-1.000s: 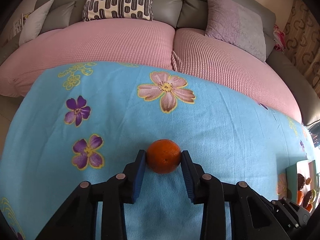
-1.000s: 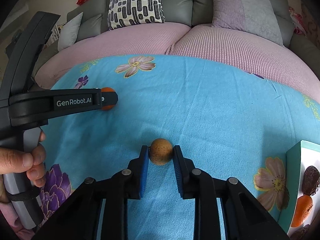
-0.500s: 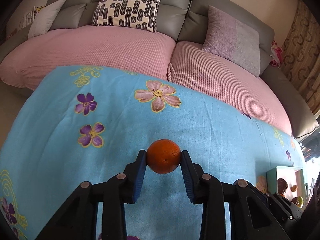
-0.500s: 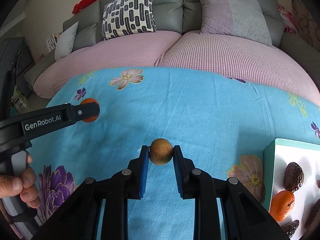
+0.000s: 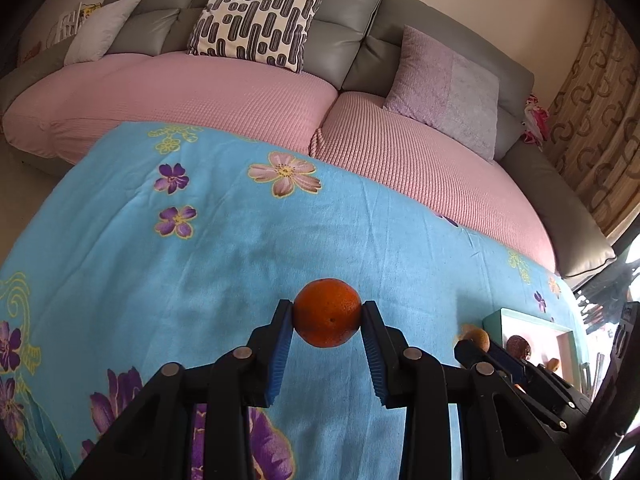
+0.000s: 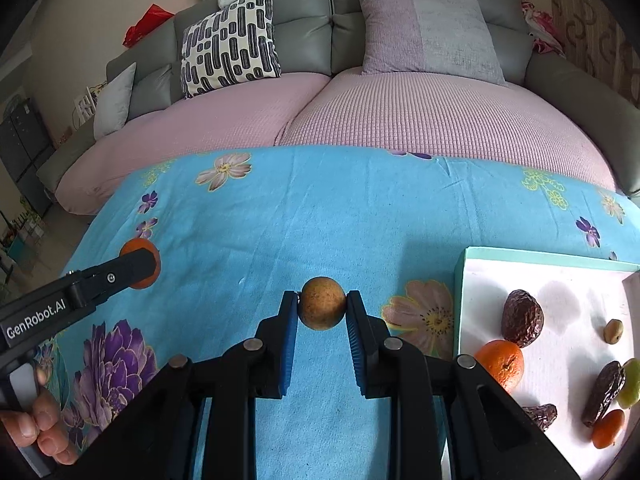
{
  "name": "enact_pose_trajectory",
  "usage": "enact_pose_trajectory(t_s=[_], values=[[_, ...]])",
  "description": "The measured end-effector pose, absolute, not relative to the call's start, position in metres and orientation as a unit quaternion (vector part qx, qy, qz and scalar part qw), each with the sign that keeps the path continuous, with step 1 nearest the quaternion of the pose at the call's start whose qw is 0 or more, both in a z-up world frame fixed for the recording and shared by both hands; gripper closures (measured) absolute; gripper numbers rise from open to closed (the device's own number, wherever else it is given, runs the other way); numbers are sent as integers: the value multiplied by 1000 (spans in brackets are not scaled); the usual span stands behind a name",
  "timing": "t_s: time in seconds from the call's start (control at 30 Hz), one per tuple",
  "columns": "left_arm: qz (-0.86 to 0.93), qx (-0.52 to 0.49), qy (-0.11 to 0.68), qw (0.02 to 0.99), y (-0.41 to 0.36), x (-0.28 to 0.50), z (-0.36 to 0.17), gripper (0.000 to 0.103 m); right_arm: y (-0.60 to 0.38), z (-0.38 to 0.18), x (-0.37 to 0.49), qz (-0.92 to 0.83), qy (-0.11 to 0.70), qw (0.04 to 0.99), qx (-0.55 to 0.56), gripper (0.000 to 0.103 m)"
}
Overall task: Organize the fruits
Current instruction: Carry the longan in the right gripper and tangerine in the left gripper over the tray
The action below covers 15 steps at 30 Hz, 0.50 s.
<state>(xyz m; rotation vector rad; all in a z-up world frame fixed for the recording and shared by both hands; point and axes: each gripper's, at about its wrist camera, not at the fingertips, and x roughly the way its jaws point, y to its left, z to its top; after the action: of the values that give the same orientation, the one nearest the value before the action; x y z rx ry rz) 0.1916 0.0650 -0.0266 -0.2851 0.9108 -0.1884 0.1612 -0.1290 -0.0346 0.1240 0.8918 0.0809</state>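
while gripped, round orange [image 5: 327, 313], dimpled

In the left wrist view the tray [image 5: 532, 317] is cut off by the right edge, and the right hand-held gripper [image 5: 472, 342] in front hides its near part; the fruits in it are too small to name. In the right wrist view the tray [image 6: 520, 256] runs off the right edge. There the left hand-held gripper [image 6: 138, 266] covers most of the orange [image 6: 132, 246]. The hand [image 6: 38, 428] is cut by the left edge.
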Motion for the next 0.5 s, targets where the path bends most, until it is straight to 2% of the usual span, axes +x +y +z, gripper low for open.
enact_pose_trajectory(t_s=[0.5], values=[[-101, -131, 433, 886, 23, 140, -30, 66, -155, -6, 103, 25, 401, 914, 62, 78]])
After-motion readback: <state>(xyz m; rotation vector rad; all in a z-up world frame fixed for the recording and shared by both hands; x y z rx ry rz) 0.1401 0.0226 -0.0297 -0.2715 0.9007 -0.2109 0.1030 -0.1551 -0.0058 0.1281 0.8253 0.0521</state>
